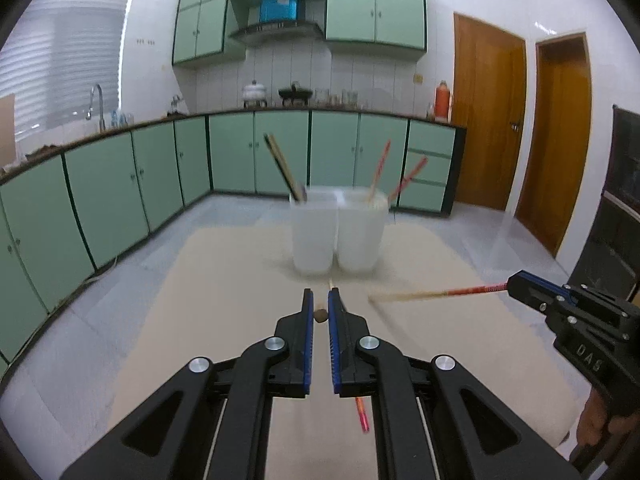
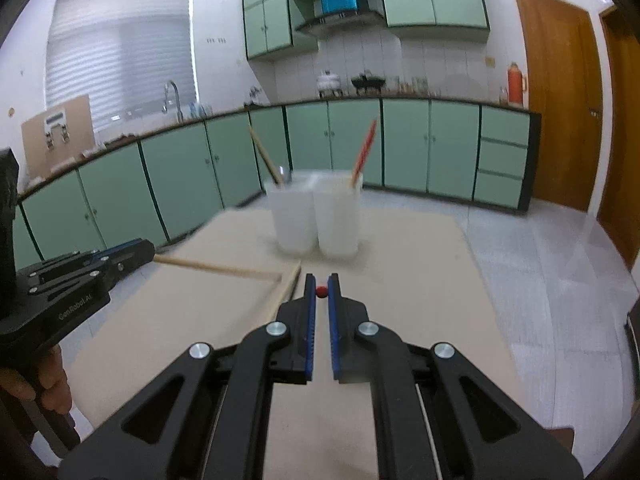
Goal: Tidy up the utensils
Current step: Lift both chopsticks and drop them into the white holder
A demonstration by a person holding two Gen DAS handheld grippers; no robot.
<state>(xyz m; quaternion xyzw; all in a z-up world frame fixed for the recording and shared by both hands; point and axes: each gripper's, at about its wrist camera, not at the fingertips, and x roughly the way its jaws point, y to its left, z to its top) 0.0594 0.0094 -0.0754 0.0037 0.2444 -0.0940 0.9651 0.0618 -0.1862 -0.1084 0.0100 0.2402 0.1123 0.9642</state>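
Ahead of the left claw (image 1: pixel 321 300), the two white cups (image 1: pixel 336 232) are blurred, hiding their contents' lower ends. The red chopstick (image 1: pixel 440 293) smears at its pale tip. Another red stick (image 1: pixel 362 414) lies half hidden under this claw.

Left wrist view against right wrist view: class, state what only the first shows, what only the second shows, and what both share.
Only the left wrist view shows the right gripper holding the red-patterned chopstick from the side, plus a red chopstick lying on the table.

Only the right wrist view shows the left gripper holding the plain wooden chopstick from the side.

Both show two white containers holding chopsticks, the beige table and green cabinets.
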